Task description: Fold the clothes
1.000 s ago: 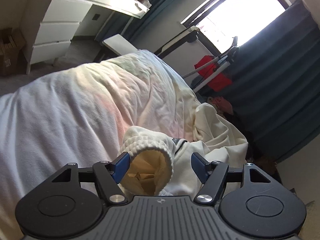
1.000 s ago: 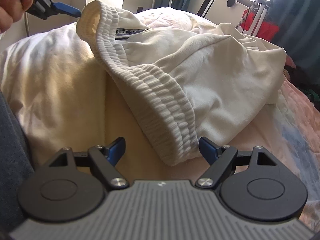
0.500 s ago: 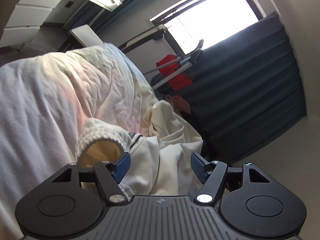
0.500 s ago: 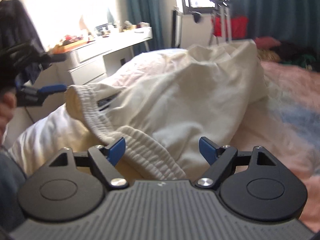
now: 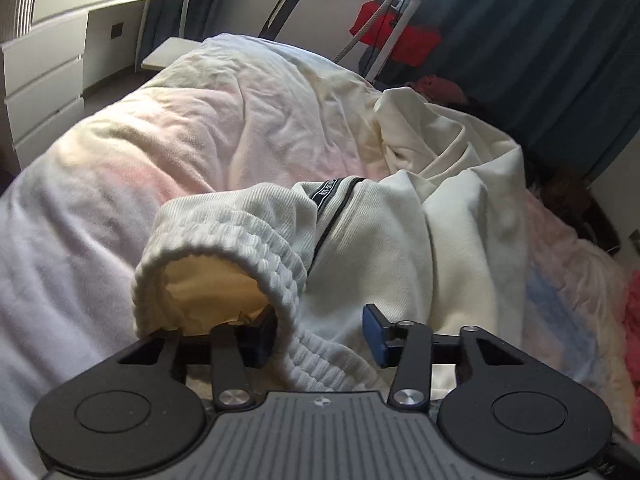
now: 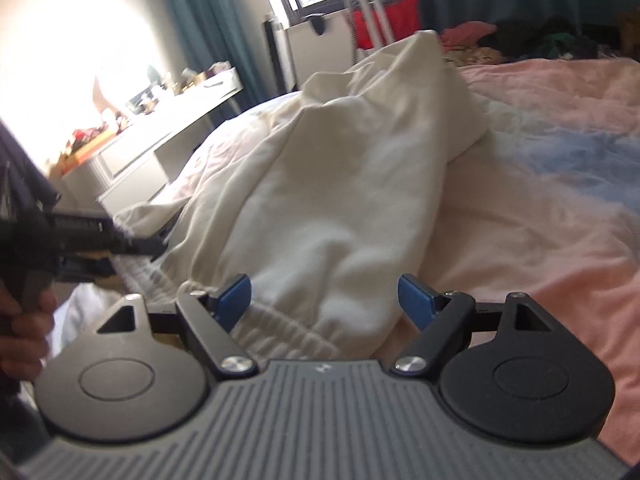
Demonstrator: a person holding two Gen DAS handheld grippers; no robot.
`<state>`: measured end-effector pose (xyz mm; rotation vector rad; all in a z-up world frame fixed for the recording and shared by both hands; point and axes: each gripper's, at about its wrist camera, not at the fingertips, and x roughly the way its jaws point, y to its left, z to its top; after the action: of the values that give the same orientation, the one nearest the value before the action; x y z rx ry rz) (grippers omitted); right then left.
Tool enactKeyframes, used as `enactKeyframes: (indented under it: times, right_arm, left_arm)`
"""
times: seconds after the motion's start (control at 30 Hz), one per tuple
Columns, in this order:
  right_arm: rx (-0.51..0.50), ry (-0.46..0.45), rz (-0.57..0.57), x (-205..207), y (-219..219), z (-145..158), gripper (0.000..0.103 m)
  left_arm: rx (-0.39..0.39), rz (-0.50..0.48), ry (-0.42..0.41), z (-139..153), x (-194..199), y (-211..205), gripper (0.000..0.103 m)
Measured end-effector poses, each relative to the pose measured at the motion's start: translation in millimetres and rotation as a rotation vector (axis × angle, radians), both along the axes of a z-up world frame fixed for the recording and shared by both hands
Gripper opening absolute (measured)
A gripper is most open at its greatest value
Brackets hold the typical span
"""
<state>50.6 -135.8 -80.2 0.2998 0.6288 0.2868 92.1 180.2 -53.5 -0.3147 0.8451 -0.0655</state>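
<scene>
A cream sweatshirt (image 5: 400,240) lies crumpled on the bed, its ribbed hem (image 5: 256,248) raised into an open loop. My left gripper (image 5: 320,334) is closing around that hem: the left finger sits inside the loop, the right finger (image 5: 374,336) stands outside, still apart from the band. In the right wrist view the same sweatshirt (image 6: 340,200) stretches away, and my right gripper (image 6: 326,298) stands open low over its ribbed edge, fabric lying between the fingers untouched. The left gripper (image 6: 132,246) shows there at the left, held by a hand (image 6: 24,320).
The bed carries a white cover (image 5: 180,140) and a pink and blue fluffy blanket (image 6: 540,200). White drawers (image 5: 40,92) and a cluttered desk (image 6: 160,112) stand beyond the bed. A red item (image 5: 400,36) and dark curtains (image 5: 560,60) lie at the back.
My left gripper rolled level, sank onto the hem and narrowed its jaws, one finger now inside the loop. My right gripper rolled and slid along the hem, still open.
</scene>
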Motion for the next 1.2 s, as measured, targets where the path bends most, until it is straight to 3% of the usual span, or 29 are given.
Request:
enactKeyframes:
  times: [0.03, 0.1, 0.23, 0.4, 0.6, 0.73, 0.83, 0.93, 0.97, 1.0, 1.07, 1.13, 1.2]
  right_arm:
    - [0.021, 0.008, -0.023, 1, -6, -1, 0.082]
    - [0.066, 0.034, -0.061, 4, -17, -5, 0.082]
    - [0.160, 0.092, -0.091, 9, -30, -15, 0.082]
    - [0.238, 0.123, -0.057, 12, -24, -24, 0.082]
    - [0.430, 0.187, 0.016, 20, -17, -41, 0.082]
    - [0.546, 0.230, 0.028, 27, -12, -57, 0.084]
    - [0.592, 0.243, 0.034, 38, -6, -65, 0.083]
    - [0.584, 0.236, 0.045, 49, 4, -69, 0.075]
    - [0.570, 0.233, 0.050, 51, 7, -69, 0.067]
    - [0.546, 0.230, 0.056, 52, 10, -68, 0.061]
    - [0.505, 0.226, 0.053, 52, 11, -65, 0.033]
    - [0.504, 0.222, 0.026, 50, 7, -60, 0.023]
    - [0.500, 0.187, 0.009, 46, 1, -45, 0.020]
  left_arm:
    - [0.038, 0.001, -0.021, 1, -1, -2, 0.017]
    - [0.090, 0.007, -0.070, 5, -5, -2, 0.010]
    - [-0.038, 0.066, -0.294, 30, -29, 27, 0.010]
    - [-0.080, 0.231, -0.342, 27, -35, 64, 0.009]
    - [0.007, 0.319, -0.156, 9, -12, 75, 0.015]
    - [0.073, 0.297, -0.196, 15, -18, 71, 0.029]
    - [0.053, 0.309, -0.232, 21, -32, 74, 0.035]
    - [0.000, 0.341, -0.261, 26, -47, 83, 0.057]
    - [-0.010, 0.354, -0.273, 28, -51, 85, 0.064]
    - [-0.020, 0.367, -0.284, 30, -55, 87, 0.065]
    - [-0.040, 0.381, -0.302, 33, -61, 90, 0.065]
    - [-0.064, 0.355, -0.301, 34, -60, 89, 0.064]
    - [-0.100, 0.312, -0.299, 35, -59, 86, 0.062]
